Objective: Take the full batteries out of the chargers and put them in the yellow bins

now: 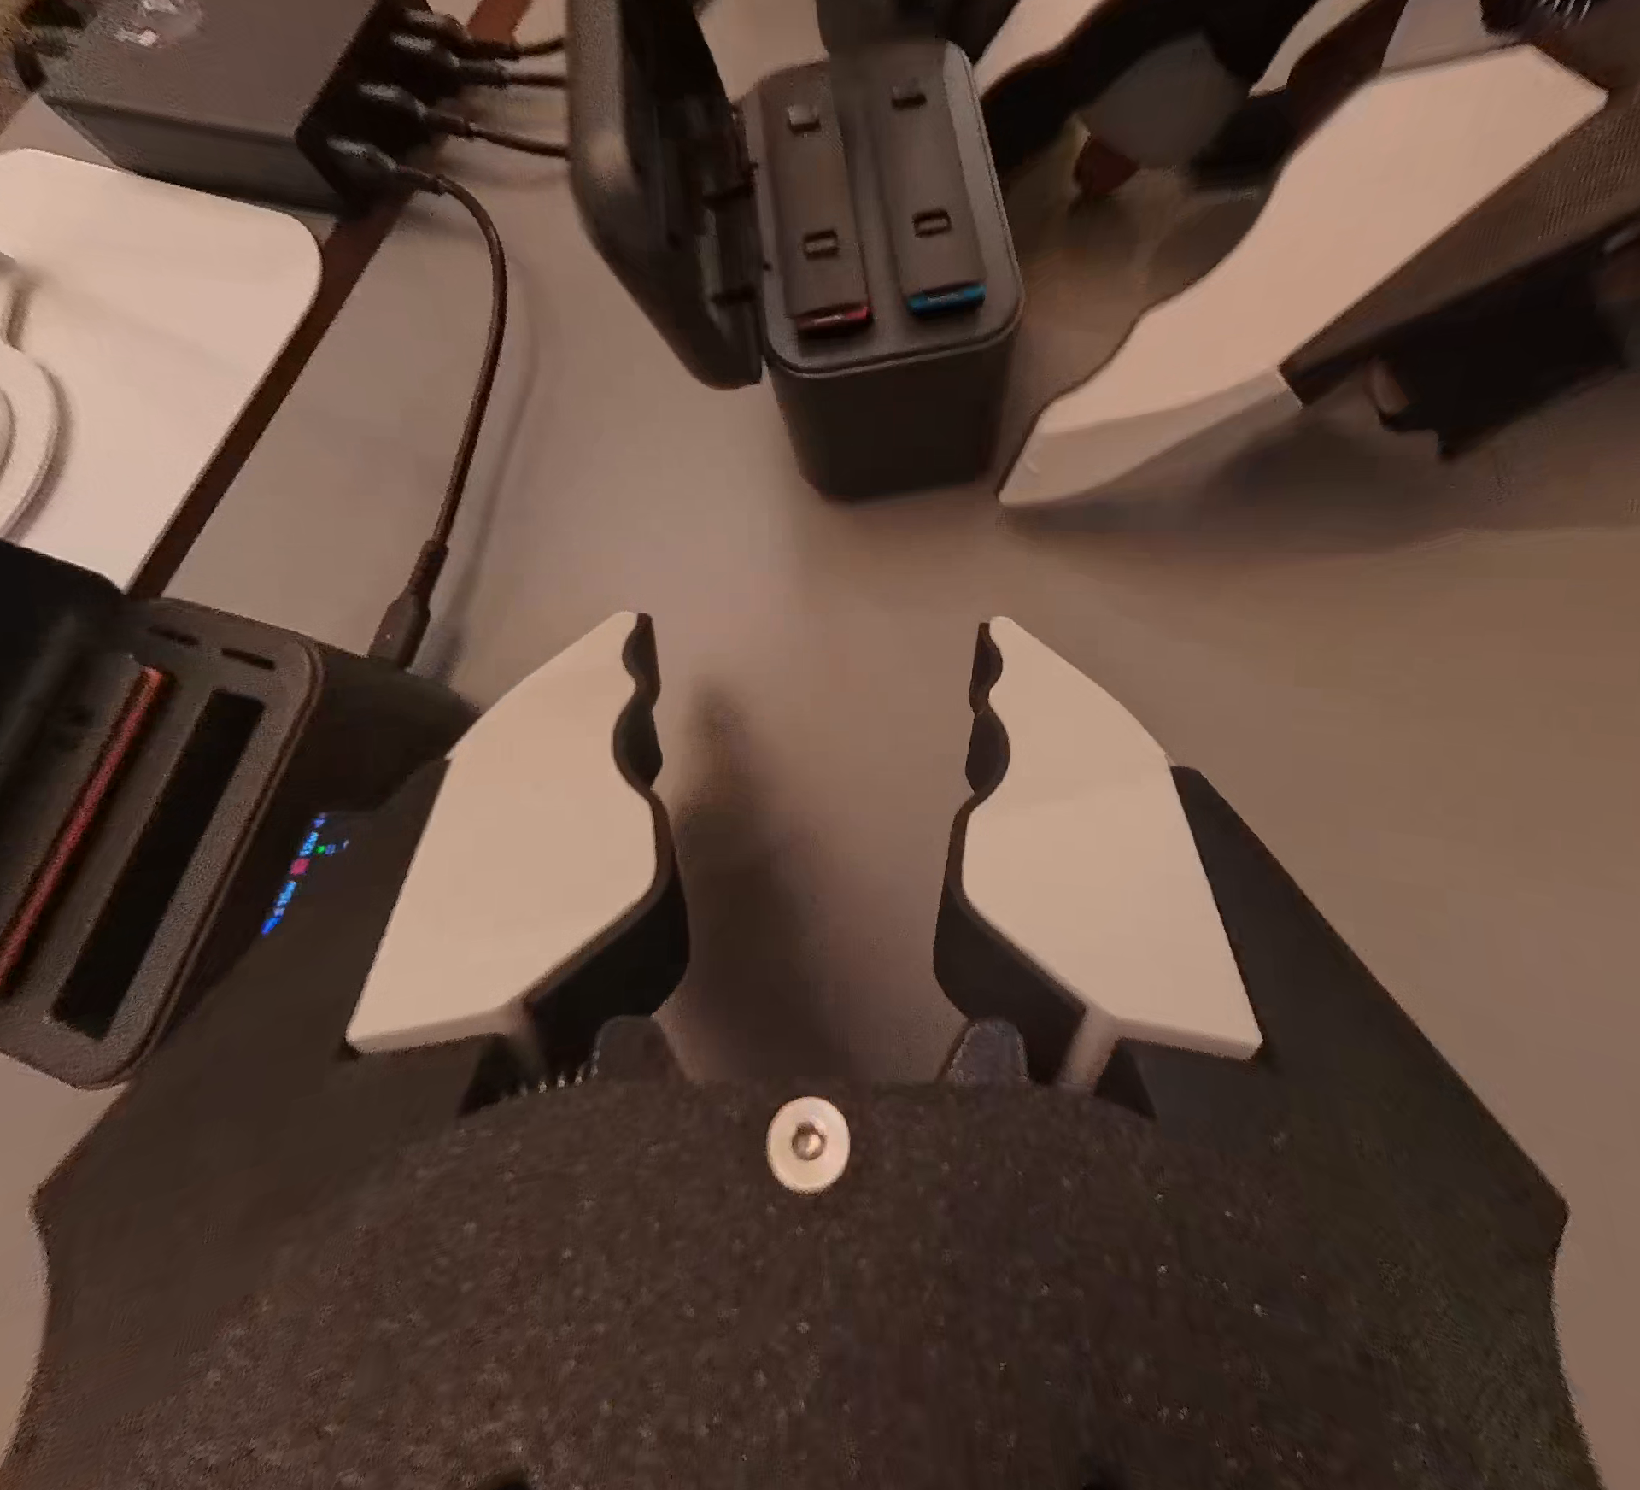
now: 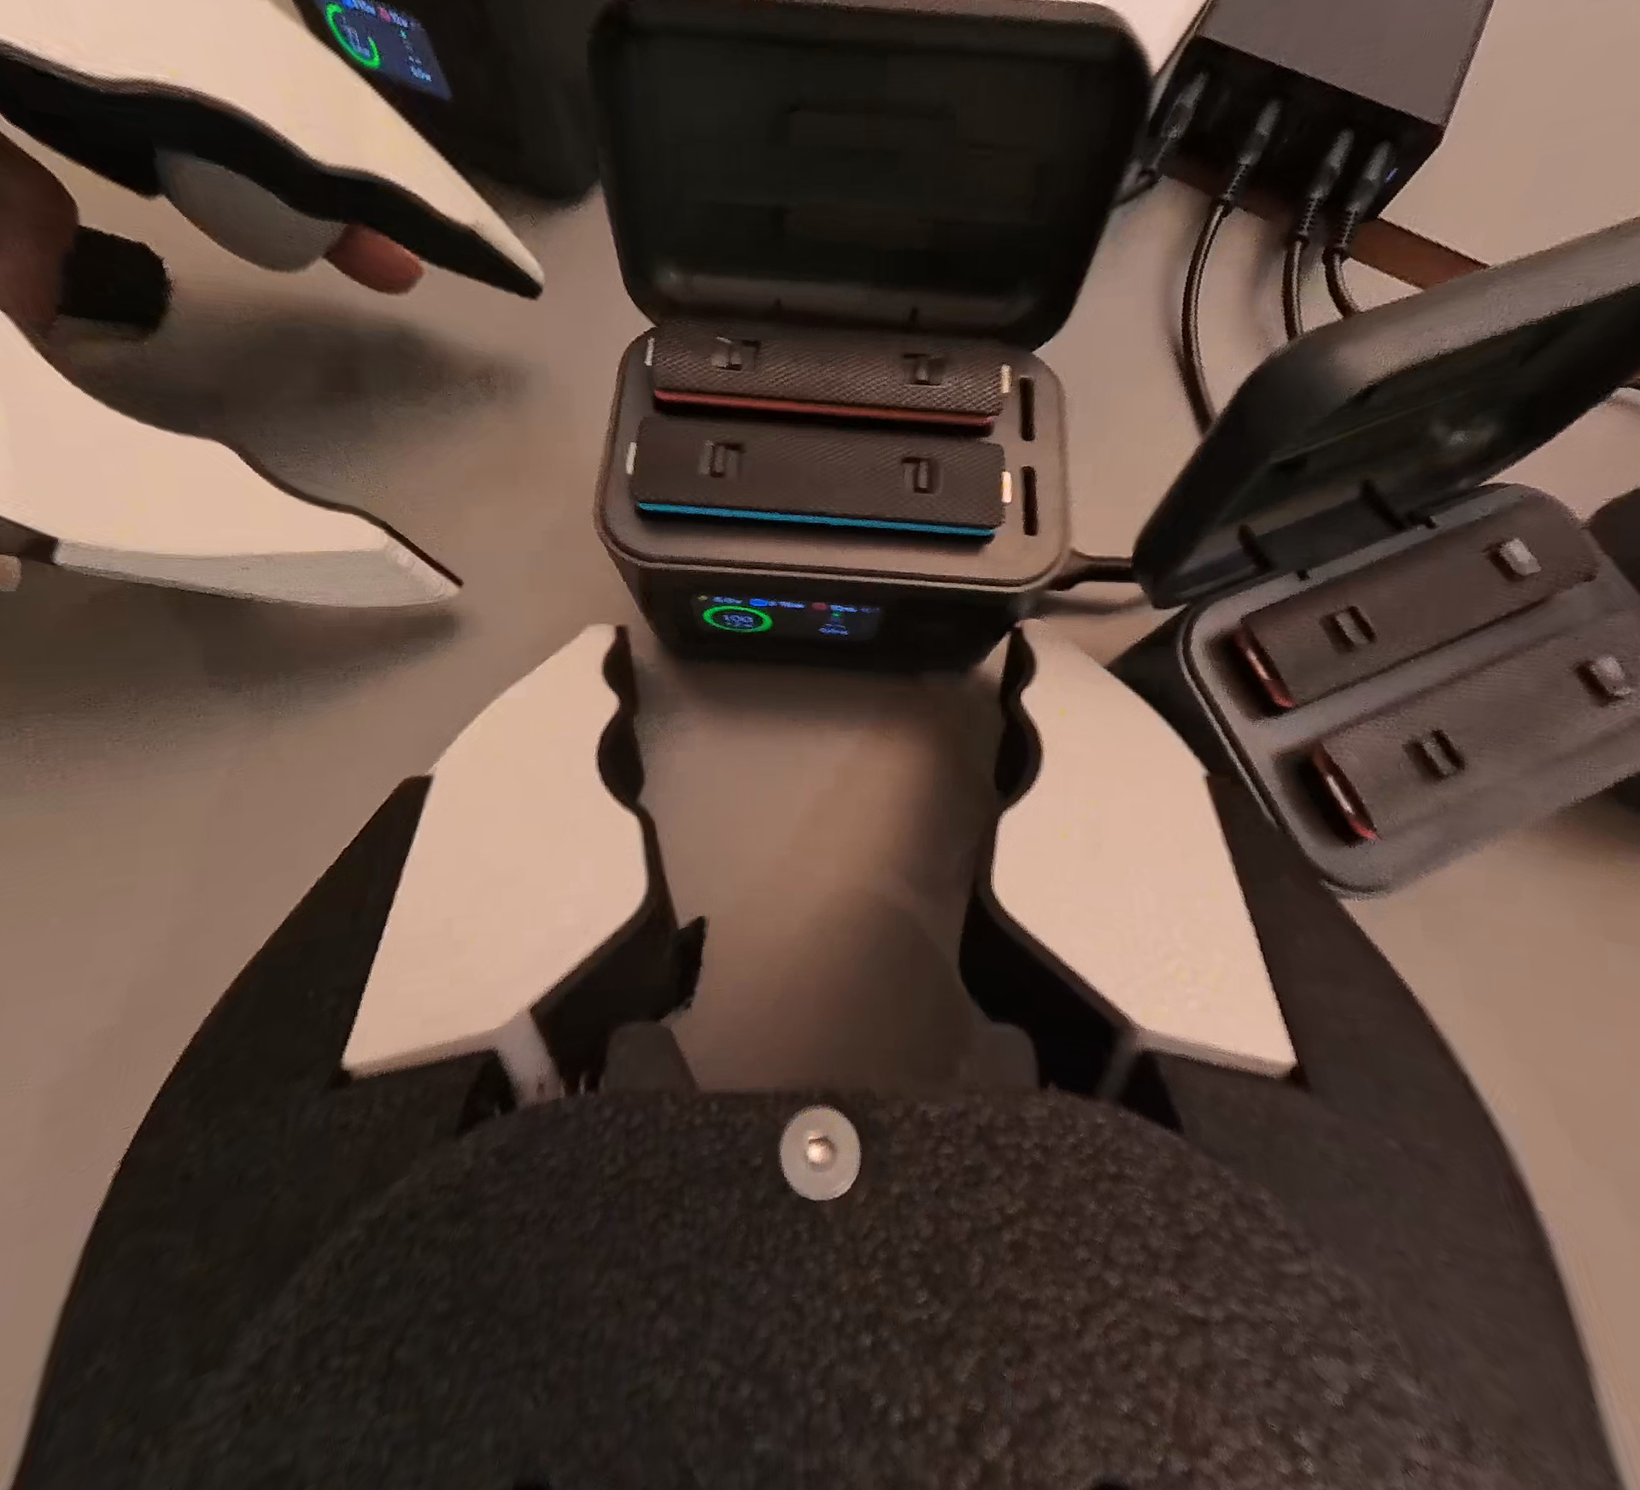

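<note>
So you're at the approach stage here, nothing grabbed yet. Your right gripper [image 2: 816, 648] has its jaws spread wide and empty, lined up just short of the middle charger [image 2: 825, 586], which sits with its lid flipped up and the little screen facing you. Two batteries sit proud of their slots in it: the blue-edged battery [image 2: 816, 484] on the near side and the red-edged battery [image 2: 825, 378] right behind it, side by side and nearly touching.

Your left gripper [image 1: 812, 631] is also gaping open with nothing in it, hovering over bare table [image 1: 799, 560] with the same charger ahead of it. Another charger [image 2: 417, 18] stands far left with one slot empty, and a third charger [image 2: 1411, 702] on the right still holds two red-edged batteries. The black multi-port power block [image 2: 1340, 0] with its cables is far right.

Can't see any yellow bins in either view, so you'll need to find those after the pull.

Next move, I'd say: drop onto the blue-edged one, pinch across its long faces, pull straight up. Watch you don't clip its neighbour or the lid.
</note>
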Demonstrator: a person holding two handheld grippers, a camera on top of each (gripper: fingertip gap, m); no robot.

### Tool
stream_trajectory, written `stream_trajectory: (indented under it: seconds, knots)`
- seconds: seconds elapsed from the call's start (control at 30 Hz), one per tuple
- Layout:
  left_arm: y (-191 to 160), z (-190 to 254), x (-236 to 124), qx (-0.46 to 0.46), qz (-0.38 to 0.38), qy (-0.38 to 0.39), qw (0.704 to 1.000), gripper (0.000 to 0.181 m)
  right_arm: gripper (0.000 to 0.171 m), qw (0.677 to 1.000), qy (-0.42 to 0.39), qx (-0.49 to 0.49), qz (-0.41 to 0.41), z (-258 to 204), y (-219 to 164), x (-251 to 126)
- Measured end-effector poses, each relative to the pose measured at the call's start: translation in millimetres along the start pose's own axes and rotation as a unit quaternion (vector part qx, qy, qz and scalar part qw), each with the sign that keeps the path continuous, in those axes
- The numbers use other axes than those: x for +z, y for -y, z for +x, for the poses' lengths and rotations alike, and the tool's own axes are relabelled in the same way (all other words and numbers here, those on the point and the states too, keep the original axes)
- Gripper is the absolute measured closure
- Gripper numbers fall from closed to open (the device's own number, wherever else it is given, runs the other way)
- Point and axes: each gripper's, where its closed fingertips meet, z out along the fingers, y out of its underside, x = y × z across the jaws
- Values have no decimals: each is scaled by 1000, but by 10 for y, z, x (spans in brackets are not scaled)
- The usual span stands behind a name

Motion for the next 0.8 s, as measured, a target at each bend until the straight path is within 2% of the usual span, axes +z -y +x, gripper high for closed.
stream_trajectory:
  seconds: [0.1, 0.37, 0.53, 0.6, 0.8]
  knots:
    - [-47, -22, 6, 6, -6, 3, 1000, 115, 104, 1000, 23, -3, 13, -89, 40, -12]
    - [20, 48, 71, 7, 22, -9, 1000, 113, 106, 994, 101, -15, 33, -337, 78, -125]
    - [88, 79, 157, -12, 34, -1, 999, 113, 110, 995, 83, -9, 52, -192, 147, -251]
    - [96, 41, 188, -10, 29, 24, 999, 119, 115, 995, 75, -4, 73, -166, 227, -302]
    - [113, 25, 206, -20, 28, 37, 999, 124, 114, 995, 31, -6, 99, -204, 429, -310]
